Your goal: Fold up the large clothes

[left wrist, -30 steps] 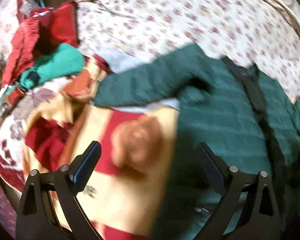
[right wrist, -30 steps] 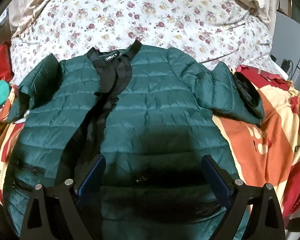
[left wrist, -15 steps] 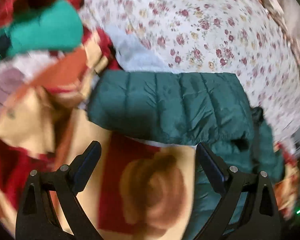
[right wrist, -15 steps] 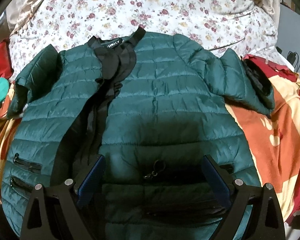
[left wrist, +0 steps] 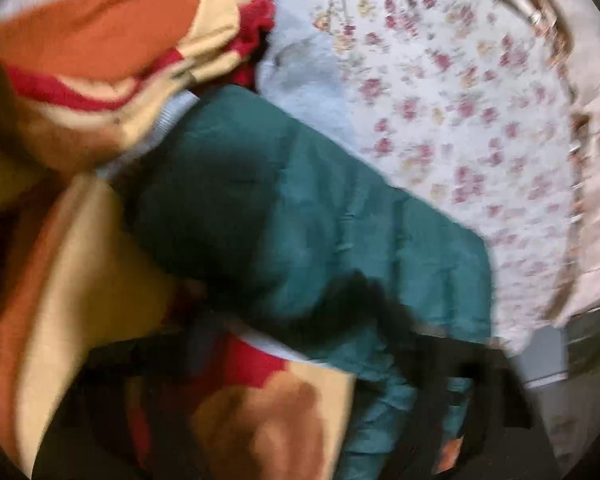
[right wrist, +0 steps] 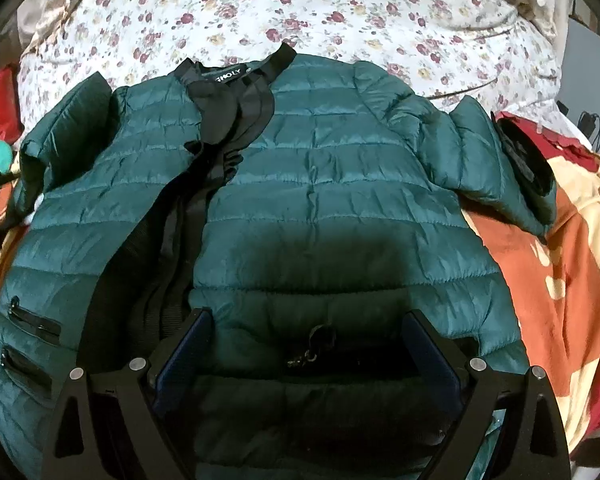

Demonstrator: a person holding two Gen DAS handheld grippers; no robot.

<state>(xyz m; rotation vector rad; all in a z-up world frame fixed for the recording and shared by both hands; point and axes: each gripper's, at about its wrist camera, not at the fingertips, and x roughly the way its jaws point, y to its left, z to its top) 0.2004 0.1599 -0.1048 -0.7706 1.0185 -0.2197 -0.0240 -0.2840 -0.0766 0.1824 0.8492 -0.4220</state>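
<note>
Bed (right wrist: 340,8) with a floral sheet is serving as our work surface, and a red, orange and cream blanket (right wrist: 540,280) is lying across its near side.

Nearest the right camera, the right hand-held gripper (right wrist: 306,316) is hanging released, jaws wide, over the hem of the green quilted jacket (right wrist: 340,200), with the zip pull (right wrist: 316,344) between its fingers and nothing pinched.

Nearest the left camera, the left hand-held gripper (left wrist: 328,352) is showing only as a dark smear. Its jaws have just been closing, and the jacket's sleeve (left wrist: 300,220) seems to be lying between them. We cannot tell whether the pads are pressing on it.

Farther out, the jacket is lying front up and spread flat, half on the blanket and half on the sheet, with its black collar (right wrist: 236,76) pointing away. The other sleeve (right wrist: 480,152) is bent outward over the blanket.

We are judging the step in hand as folding the left-side sleeve inward. To do it well we are advising:
- a pinch near the cuff, taking the sleeve fabric only and not the blanket beneath;
- a low carry across the chest;
- the right side pinning the hem so the slippery shell is not sliding.

We are seeing no containers.
</note>
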